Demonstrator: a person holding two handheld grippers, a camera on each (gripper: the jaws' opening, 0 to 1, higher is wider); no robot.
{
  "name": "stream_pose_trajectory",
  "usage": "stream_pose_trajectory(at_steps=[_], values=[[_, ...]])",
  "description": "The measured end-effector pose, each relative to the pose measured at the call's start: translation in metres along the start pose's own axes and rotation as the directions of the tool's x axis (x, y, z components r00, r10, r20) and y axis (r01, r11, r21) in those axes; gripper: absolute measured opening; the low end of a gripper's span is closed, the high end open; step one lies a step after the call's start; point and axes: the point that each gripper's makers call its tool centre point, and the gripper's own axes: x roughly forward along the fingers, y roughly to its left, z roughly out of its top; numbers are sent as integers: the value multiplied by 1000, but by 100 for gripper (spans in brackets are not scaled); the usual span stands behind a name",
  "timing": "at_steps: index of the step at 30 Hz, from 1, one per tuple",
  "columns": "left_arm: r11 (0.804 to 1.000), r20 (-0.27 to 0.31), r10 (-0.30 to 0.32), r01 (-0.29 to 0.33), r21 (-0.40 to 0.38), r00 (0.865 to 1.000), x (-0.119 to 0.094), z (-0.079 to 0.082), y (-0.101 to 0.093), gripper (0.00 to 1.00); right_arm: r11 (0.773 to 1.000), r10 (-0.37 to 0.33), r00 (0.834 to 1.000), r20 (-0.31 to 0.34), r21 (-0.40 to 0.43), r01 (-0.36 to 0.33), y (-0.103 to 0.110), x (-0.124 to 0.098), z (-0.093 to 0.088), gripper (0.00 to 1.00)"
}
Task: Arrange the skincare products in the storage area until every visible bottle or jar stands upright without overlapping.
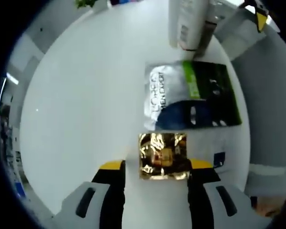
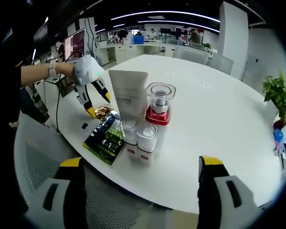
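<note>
In the left gripper view I look down on a gold foil sachet (image 1: 163, 155) lying flat on the white table (image 1: 86, 105). My left gripper (image 1: 157, 167) is open, one yellow-tipped jaw on each side of the sachet. Beyond it lies a silver, green and black packet (image 1: 190, 95), then a white tube (image 1: 188, 24). In the right gripper view the white tube (image 2: 128, 93) stands upright beside a red-based jar (image 2: 160, 102), with two small clear-capped bottles (image 2: 130, 131) (image 2: 147, 138) in front. The packet (image 2: 105, 138) and sachet (image 2: 103, 112) lie flat. My right gripper (image 2: 142, 164) is open and holds nothing.
A gloved hand (image 2: 86, 69) holds the left gripper (image 2: 98, 106) over the sachet. A small dark item (image 2: 84, 126) lies near the table edge. A mesh chair (image 2: 38, 181) stands below that edge. A potted plant (image 2: 276, 93) is at the far right.
</note>
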Motion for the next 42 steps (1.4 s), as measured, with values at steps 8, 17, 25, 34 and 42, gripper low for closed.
stream_pose_trajectory(at_steps=[8,17,25,34,42], values=[[1000,9,10,-10,-13,1000,-1,-1,-2,46,1000,8,1000,2,-20,-8,0,1,3,99],[1000,8,20,-20,-22,1000,-2,-2,-5,45,999,16,1000,3,-28,-16,3,0,2,99],[1000,-7,22,-22,-17,1000,-3,-6,-6,46,999,13,1000,2,-30,-13,2,-2,0,99],[999,-17,27,-27,-19,999,-6,-11,-8,46,999,16,1000,5,-38,-16,3,-3,1,99],[998,-31,44,-45,-36,999,-10,-23,-8,46,998,25,1000,3,-51,-24,5,-3,1,99]])
